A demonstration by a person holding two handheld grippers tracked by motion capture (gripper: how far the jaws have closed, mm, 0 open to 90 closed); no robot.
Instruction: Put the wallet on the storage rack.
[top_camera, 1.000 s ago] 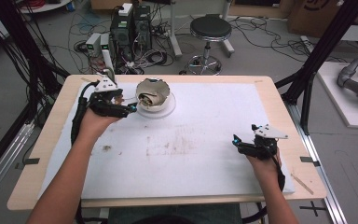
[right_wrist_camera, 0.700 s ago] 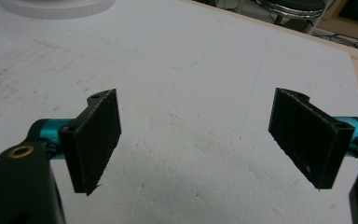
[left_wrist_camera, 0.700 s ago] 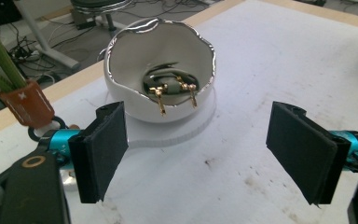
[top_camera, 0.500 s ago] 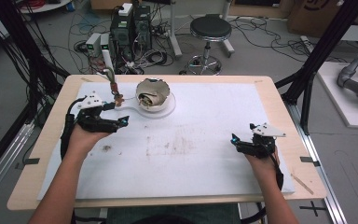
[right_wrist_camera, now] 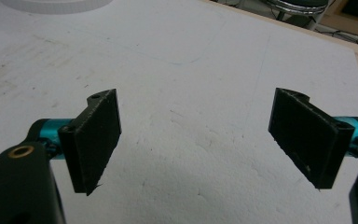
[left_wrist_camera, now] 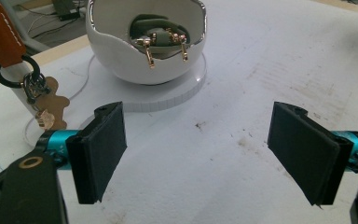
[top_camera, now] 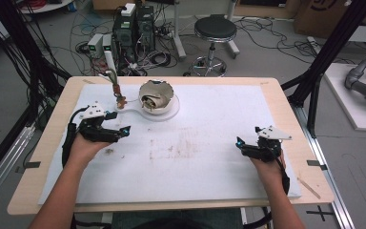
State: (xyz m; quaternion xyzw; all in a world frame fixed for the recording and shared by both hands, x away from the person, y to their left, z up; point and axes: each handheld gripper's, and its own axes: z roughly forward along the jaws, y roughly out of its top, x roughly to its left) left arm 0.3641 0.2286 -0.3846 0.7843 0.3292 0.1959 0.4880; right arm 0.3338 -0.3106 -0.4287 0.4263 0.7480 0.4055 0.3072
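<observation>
White bowl (top_camera: 155,98) with trinkets, far left; keyring stand (top_camera: 119,98) beside it; left tool (top_camera: 116,132), right tool (top_camera: 242,146): both wide, empty; nothing in hand, progress unclear.

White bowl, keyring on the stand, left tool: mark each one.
White bowl (left_wrist_camera: 121,60): left gripper view, on its front outer wall.
Keyring (left_wrist_camera: 14,74): left gripper view, on the black ring.
Left tool (top_camera: 119,134): high view, midway between its fingertips.

A lab: cables (top_camera: 43,71), computers (top_camera: 133,28), framed test table (top_camera: 286,102).
</observation>
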